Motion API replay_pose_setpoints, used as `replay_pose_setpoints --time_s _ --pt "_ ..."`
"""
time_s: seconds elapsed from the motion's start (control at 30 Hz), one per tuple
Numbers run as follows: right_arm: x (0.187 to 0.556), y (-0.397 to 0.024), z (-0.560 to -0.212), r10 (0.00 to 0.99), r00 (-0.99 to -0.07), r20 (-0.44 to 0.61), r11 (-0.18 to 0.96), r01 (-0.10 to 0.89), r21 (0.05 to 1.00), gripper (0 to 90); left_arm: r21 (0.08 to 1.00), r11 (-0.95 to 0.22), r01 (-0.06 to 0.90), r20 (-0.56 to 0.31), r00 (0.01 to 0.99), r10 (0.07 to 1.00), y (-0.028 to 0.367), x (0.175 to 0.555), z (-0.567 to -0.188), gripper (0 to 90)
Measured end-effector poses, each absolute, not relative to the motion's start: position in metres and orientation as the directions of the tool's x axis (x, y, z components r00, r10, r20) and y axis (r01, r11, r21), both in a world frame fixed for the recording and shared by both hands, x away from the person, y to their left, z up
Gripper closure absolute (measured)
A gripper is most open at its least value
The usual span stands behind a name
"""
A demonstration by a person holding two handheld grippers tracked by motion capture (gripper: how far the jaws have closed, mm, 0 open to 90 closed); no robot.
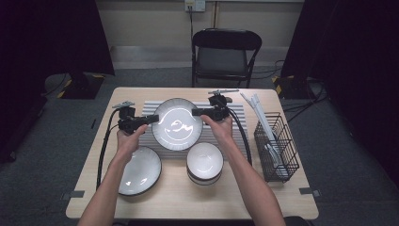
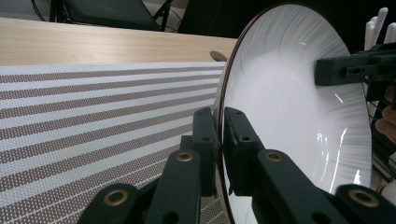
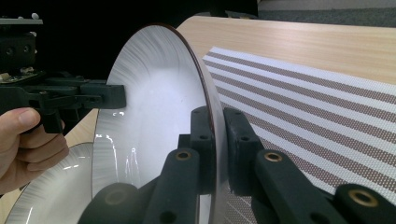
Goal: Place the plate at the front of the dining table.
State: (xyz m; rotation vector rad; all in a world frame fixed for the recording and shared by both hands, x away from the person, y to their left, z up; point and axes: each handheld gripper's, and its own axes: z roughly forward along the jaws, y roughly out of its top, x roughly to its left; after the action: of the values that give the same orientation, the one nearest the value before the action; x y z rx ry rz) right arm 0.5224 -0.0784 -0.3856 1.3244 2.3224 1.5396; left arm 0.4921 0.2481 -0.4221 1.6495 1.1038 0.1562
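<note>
Both grippers, left [image 1: 151, 118] and right [image 1: 196, 112], pinch opposite rims of a white plate [image 1: 177, 124] over the striped mat [image 1: 235, 113]; next, likely, lowering it level before the fingers let go.

Left gripper [image 2: 220, 140] clamping white plate [image 2: 289, 107] rim, striped mat [image 2: 93, 116] beneath

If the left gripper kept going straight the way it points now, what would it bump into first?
The left gripper is already clamped on the rim of the large plate, pointing across it. Going straight on, it would push along that plate toward the right gripper, gripping the opposite rim. Depth is hard to judge.
</note>
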Motion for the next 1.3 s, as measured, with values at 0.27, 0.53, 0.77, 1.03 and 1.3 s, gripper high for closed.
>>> replay_pose_setpoints --time_s 0.27,0.53,0.77,1.03,1.3 --pt "0.528 -0.083 -0.391 0.681 -0.611 0.403 0.121 0.637 0.761 83.6 0.811 0.008 0.585 -0.411 0.559 0.721 0.246 0.493 -0.425 73.4" --pt "0.536 -0.089 -0.399 0.711 -0.568 0.415 0.085 0.655 0.751 83.8 0.808 -0.041 0.588 -0.373 0.564 0.736 0.242 0.485 -0.422 51.1" --pt "0.544 -0.087 -0.407 0.724 -0.547 0.421 0.069 0.665 0.744 83.8 0.831 -0.039 0.554 -0.357 0.587 0.726 0.248 0.467 -0.416 38.4" --pt "0.553 -0.089 -0.42 0.739 -0.537 0.408 0.09 0.678 0.73 83.9 0.834 -0.088 0.545 -0.313 0.599 0.737 0.256 0.447 -0.412 25.4" --pt "0.56 -0.089 -0.431 0.767 -0.499 0.404 0.072 0.692 0.718 83.9 0.836 -0.115 0.537 -0.282 0.599 0.749 0.268 0.428 -0.412 19.8"
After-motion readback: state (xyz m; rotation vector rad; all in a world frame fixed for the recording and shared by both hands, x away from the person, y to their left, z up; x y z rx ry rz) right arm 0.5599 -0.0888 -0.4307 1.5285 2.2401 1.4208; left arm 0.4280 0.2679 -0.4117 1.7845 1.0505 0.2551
